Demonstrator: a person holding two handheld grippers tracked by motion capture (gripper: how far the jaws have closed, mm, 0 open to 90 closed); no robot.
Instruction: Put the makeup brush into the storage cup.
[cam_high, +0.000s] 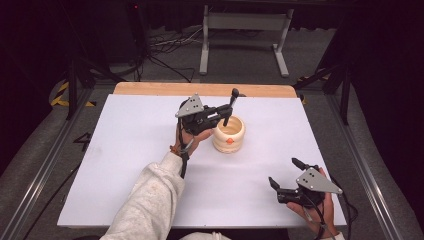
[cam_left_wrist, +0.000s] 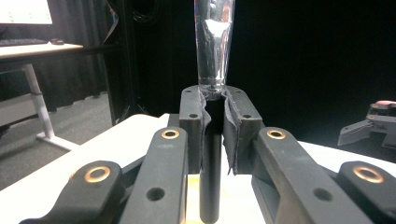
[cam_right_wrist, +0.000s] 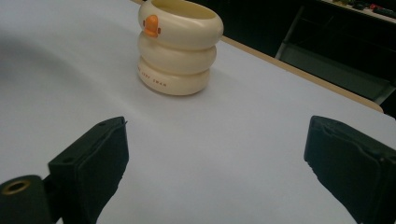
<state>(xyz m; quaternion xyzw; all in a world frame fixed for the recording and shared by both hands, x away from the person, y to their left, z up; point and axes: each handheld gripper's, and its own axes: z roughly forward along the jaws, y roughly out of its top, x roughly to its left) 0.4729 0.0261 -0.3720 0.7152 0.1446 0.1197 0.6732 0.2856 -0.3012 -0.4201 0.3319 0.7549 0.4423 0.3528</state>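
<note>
Left gripper (cam_high: 231, 106) clamped on a dark pen (cam_left_wrist: 211, 177), held upright at the 10 o'clock rim of the cream ringed cup (cam_high: 229, 134) mid-table; right gripper (cam_high: 283, 173) jaws wide apart, empty, at 5 o'clock.

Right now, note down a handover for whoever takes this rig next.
Left gripper: shut on a dark-handled tool with a clear upper part, held upright over the cream ringed cup.
Right gripper: open, holding nothing, low over the white table near its front right corner.
Done: tool picked up, brought to the cup.
Left: probably lower the tool into the cup and release.
</note>
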